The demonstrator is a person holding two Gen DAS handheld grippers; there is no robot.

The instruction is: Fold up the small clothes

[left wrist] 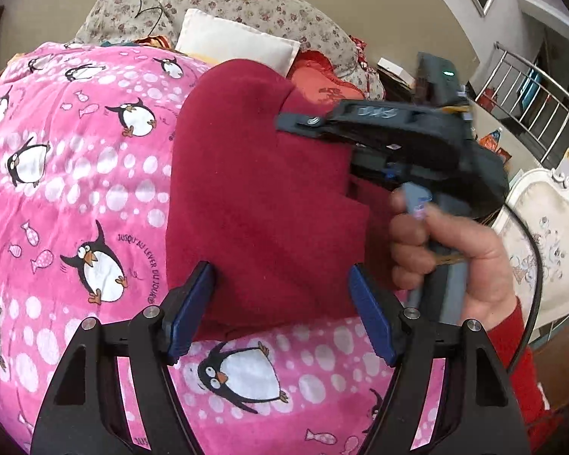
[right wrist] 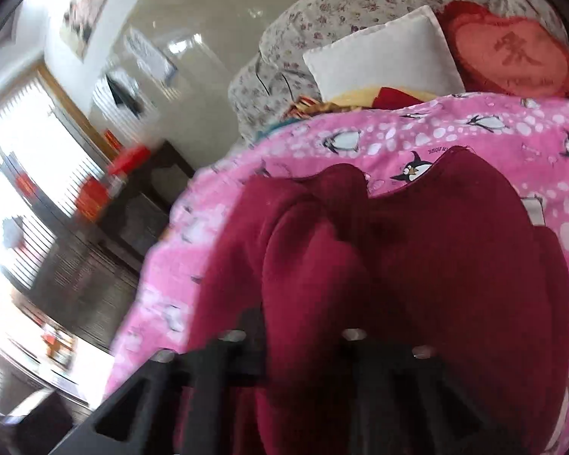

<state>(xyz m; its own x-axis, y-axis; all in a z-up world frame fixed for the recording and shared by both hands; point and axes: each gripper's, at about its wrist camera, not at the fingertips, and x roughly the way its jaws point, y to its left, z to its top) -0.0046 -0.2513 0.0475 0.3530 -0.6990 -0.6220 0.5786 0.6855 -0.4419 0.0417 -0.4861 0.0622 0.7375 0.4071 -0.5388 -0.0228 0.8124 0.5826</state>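
On the pink blanket (left wrist: 76,159), my right claw (left wrist: 307,129) pinches the red garment (left wrist: 254,204) mid-fold; left claw (left wrist: 280,303), spread, should pin next.

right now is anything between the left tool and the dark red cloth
Nothing visible: the open left tool sits right at the near edge of the dark red fleece cloth on the pink penguin blanket. The right tool grips its far side.

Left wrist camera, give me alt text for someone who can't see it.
A dark red garment lies on a pink penguin-print blanket, with the open left claw hovering at its near edge. The right claw, held in a hand, reaches in over the garment's right side; floral cushions and a white pillow sit behind.
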